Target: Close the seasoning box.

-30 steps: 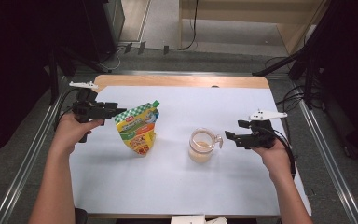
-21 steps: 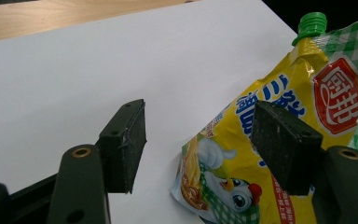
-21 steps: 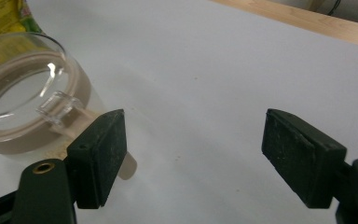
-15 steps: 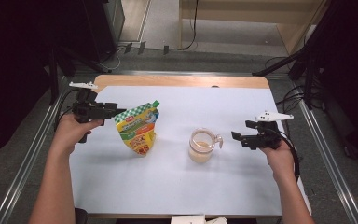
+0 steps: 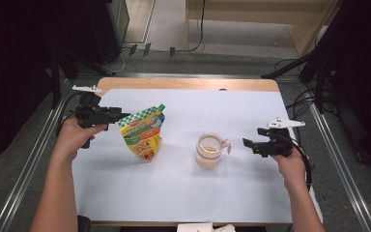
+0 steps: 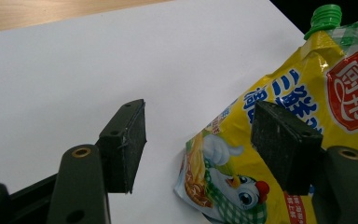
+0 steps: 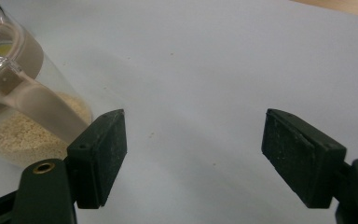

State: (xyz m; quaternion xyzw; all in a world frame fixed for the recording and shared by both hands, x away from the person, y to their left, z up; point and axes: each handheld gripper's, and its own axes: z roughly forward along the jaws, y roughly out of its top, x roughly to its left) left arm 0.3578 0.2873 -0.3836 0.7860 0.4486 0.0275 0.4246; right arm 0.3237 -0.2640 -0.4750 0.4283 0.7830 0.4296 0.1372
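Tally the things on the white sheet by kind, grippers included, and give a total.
Seasoning pouch, yellow with a green cap: 1
Clear jar with pale granules: 1
Handheld grippers: 2, the left gripper and the right gripper
Total: 4

Worktop [image 5: 183, 193] centre frame, covered by white sheet [image 5: 174, 183]; bare wood strip [image 5: 188, 84] along far edge. Metal rails [image 5: 29, 164] flank left and right sides. Grey floor [image 5: 212, 60] beyond, lighter strip upper centre. Light wooden furniture [image 5: 256, 14] upper right of centre. Dark cabinet [image 5: 101, 29] upper left, area around in deep shadow. Black cables [image 5: 299, 99] trail on floor at right; black stand legs [image 5: 294, 67] upper right. Even overhead light, soft shadows.
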